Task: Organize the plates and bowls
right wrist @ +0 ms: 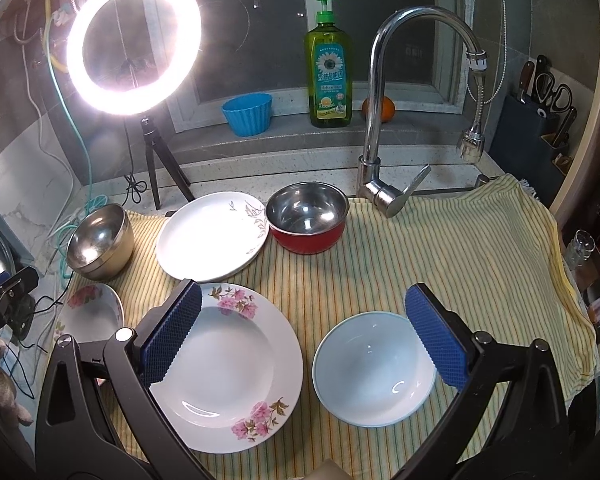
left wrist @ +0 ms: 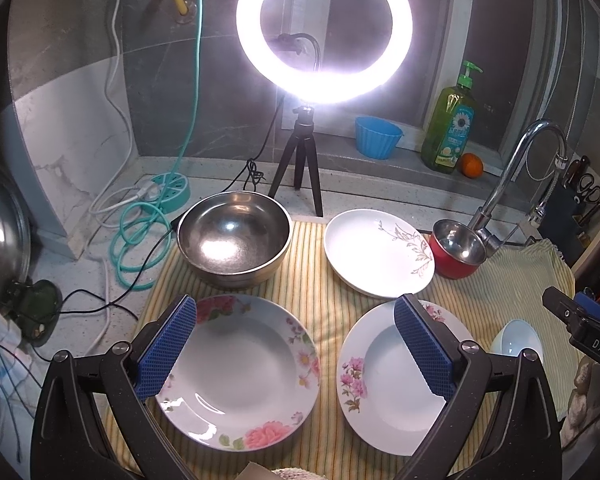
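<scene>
Everything sits on a yellow striped cloth [left wrist: 340, 292]. My left gripper [left wrist: 296, 304] hovers open above it, one fingertip over a rose-patterned plate [left wrist: 240, 372], the other over a pink-flower plate [left wrist: 380, 384]. Behind them stand a large steel bowl [left wrist: 234, 240], a white leaf-print plate [left wrist: 380, 252] and a red steel-lined bowl [left wrist: 458, 250]. My right gripper [right wrist: 303, 289] is open too, above the pink-flower plate [right wrist: 224, 368] and a pale blue bowl [right wrist: 374, 368]. The right wrist view also shows the leaf plate [right wrist: 214, 236], red bowl [right wrist: 308, 218], steel bowl [right wrist: 100, 242] and rose plate [right wrist: 92, 312].
A lit ring light [left wrist: 324, 28] on a tripod [left wrist: 300, 168] stands behind the cloth. The faucet [right wrist: 380, 120] rises beyond the red bowl. Soap bottle [right wrist: 328, 68], blue cup [right wrist: 247, 114] and orange [right wrist: 380, 109] line the sill. Cables [left wrist: 140, 248] lie left, a knife block [right wrist: 540, 120] right.
</scene>
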Tool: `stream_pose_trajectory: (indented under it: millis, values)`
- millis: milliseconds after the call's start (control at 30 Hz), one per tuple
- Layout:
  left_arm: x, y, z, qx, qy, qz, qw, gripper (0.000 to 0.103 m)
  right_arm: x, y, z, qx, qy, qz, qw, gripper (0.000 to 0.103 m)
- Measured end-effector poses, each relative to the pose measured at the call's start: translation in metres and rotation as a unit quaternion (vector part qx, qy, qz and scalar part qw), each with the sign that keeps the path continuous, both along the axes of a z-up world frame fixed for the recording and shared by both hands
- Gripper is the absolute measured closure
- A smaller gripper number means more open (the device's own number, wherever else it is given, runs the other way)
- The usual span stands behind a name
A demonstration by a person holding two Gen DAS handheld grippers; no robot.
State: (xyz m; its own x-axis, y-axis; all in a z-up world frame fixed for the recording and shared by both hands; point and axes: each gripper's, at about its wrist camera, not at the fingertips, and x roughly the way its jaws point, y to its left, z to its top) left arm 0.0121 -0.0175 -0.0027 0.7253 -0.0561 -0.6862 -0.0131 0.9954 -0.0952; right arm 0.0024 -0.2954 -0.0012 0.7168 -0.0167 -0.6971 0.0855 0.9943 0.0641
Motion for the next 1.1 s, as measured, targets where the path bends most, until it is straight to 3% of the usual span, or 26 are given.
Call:
stream_pose_trajectory:
  millis: [500,700,867,1033,1100]
  values:
    - [0.007,-0.003,-0.009,-0.004,0.016,-0.020,0.9997,0.004,0.002,-0.004,-0.009,0.010,0.012,-0.008,1.000,0.000]
    - [0.011,0.000,-0.021,-0.026,0.039,-0.048,0.9977,0.004,-0.004,-0.009,-0.011,0.024,0.007,-0.006,1.000,0.000]
    - [0.010,-0.009,-0.028,0.008,0.036,-0.072,0.9967,0.005,-0.012,-0.010,-0.016,0.026,0.009,0.000,1.000,0.001]
    - [0.017,-0.015,-0.039,0.012,0.060,-0.110,0.9920,0.017,-0.021,-0.011,-0.027,0.038,0.029,0.002,0.999,0.020]
    - [0.020,-0.016,-0.045,0.002,0.071,-0.121,0.9901,0.028,-0.025,-0.014,-0.033,0.053,0.042,0.004,0.998,0.028]
